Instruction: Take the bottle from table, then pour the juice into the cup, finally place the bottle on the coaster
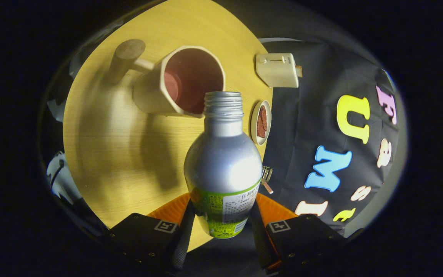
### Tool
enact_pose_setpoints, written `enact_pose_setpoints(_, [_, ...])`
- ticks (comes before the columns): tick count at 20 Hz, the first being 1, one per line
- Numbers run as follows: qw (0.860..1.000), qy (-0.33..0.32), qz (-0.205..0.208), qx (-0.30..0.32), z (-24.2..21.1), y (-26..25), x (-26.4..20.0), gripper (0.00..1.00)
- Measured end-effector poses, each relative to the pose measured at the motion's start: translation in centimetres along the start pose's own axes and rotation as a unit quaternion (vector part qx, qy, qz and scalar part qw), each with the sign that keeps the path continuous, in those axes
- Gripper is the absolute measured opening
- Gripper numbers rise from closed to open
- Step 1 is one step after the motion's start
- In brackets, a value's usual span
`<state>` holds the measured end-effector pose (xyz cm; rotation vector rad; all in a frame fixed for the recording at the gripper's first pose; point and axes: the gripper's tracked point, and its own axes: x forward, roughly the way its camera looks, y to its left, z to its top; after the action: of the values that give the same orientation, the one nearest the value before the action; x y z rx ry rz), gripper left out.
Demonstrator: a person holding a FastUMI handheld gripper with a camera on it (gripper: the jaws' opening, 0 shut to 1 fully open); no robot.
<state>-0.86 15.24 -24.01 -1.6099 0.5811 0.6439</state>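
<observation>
Aluminium bottle (223, 161), uncapped, with a threaded neck and a green-and-white label round its lower body, is clamped between the two fingers of the gripper (221, 227); both fingers press on the labelled part, one on each side. Bottle is raised and tipped forward, its open mouth meeting the near rim of the cup (179, 82). No liquid can be made out at the mouth.

Cup is a cream faceted mug with a reddish inside, standing on the round wooden table (102, 154), well in from the edge. Its handle points away from the bottle, toward a wooden cylindrical object (125, 57) just beside it.

At the table's edge nearest the booth wall sits a small cream toaster (278, 69), something brown showing at its side. Further along that same edge, just beside the bottle's shoulder, lies a small round dish (260, 122) holding brown pieces. A metal fork (266, 177) shows behind the bottle's body at the same edge. Coaster cannot be identified
</observation>
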Motion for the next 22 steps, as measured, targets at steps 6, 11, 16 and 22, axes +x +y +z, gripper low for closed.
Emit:
enact_pose_setpoints(6, [0.99,-0.025,0.04,0.13,-0.7,1.4,0.9,0.71])
enact_pose_setpoints(11, [0.966,-0.042,0.074,0.245,-1.3,1.7,1.9,0.71])
enact_pose_setpoints(16, [0.925,-0.071,0.094,0.361,-1.1,0.3,2.6,0.71])
enact_pose_setpoints(22, [0.866,-0.122,0.103,0.473,0.1,-1.7,3.9,0.71])
